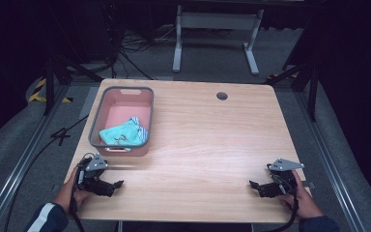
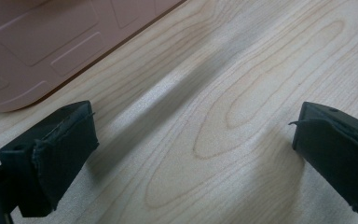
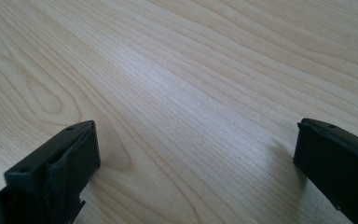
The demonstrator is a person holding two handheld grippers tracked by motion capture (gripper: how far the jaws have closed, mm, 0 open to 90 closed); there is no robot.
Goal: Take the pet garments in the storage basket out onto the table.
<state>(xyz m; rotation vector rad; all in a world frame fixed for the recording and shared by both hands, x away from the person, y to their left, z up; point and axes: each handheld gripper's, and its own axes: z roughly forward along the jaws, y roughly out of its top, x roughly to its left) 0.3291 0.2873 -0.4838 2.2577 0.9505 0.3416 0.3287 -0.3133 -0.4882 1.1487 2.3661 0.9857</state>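
A pink bin with a grey rim stands on the left half of the wooden table. Inside it lies a crumpled teal cloth with a striped edge. My left gripper rests at the near left corner, just in front of the bin, jaws open and empty. In the left gripper view the gripper has wide-apart jaws over bare wood, with the bin's pink wall at the upper left. My right gripper lies at the near right corner. The right gripper view has that gripper open over bare wood.
A round cable hole sits near the table's far edge. Beyond the table stand a white frame leg and cables on grey floor. Metal rails run along both sides of the table.
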